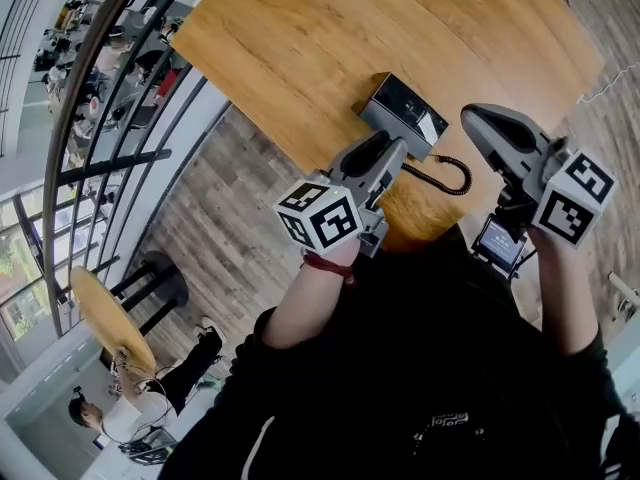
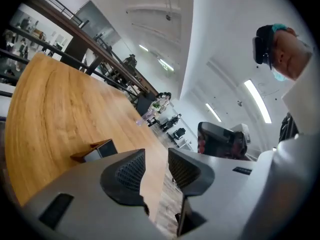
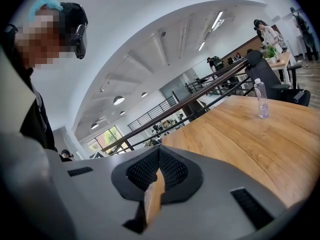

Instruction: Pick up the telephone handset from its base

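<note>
Head view: telephone (image 1: 405, 113) sitting on wooden table (image 1: 300, 38) near its close edge, coiled cord (image 1: 447, 175) trailing alongside. I'm not making out handset separately from base. I'm holding left gripper (image 1: 388, 150) just beside telephone, jaws standing spread, nothing between them. Right gripper (image 1: 482, 120) hovering to telephone's right, apart from it, jaws pressing together, empty.

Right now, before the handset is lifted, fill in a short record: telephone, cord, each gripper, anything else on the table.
Telephone: on the wooden table, near the person's edge, unheld
Cord: coiled, on the table beside the telephone
Left gripper: jaws apart, nothing between
Right gripper: jaws together, empty
Other: water bottle, upright, farther along the table
</note>
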`<state>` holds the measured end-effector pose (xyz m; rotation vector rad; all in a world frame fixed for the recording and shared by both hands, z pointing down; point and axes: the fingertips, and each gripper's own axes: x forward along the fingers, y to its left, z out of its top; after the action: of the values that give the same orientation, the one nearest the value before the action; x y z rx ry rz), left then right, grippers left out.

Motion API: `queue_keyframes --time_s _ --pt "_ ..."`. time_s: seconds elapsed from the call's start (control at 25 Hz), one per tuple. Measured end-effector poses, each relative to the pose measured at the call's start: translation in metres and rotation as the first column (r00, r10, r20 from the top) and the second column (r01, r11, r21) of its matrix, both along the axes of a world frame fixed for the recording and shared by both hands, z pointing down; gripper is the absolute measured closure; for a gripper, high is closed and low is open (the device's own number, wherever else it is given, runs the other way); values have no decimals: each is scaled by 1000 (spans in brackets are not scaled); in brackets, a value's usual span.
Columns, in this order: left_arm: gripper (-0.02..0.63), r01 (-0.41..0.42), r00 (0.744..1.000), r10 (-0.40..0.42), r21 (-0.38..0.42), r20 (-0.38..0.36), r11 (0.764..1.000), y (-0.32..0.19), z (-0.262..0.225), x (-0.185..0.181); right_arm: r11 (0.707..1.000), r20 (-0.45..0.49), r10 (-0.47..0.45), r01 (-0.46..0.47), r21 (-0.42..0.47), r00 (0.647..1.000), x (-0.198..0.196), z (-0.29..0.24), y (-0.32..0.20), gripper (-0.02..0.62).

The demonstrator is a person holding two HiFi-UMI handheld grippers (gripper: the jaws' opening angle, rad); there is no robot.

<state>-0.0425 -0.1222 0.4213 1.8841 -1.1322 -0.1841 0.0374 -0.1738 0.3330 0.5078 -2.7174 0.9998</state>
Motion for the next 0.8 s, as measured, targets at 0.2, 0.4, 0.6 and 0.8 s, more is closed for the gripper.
queue_keyframes --time_s 0.2,0.4,0.6,0.8 --pt "448 16 990 -17 -12 -137 1000 -4 13 0 999 -17 -41 42 28 999 -13 -3 6 578" --pt "382 -69 987 58 -71 -149 995 2 52 12 998 -33 -63 64 19 997 -24 -3 15 578" --pt "371 -112 987 96 -113 -132 987 6 92 13 997 -34 -74 76 34 997 -28 -6 22 578" --pt "371 -133 985 106 -204 -136 970 17 149 9 998 -44 -57 58 25 997 -32 -1 27 578"
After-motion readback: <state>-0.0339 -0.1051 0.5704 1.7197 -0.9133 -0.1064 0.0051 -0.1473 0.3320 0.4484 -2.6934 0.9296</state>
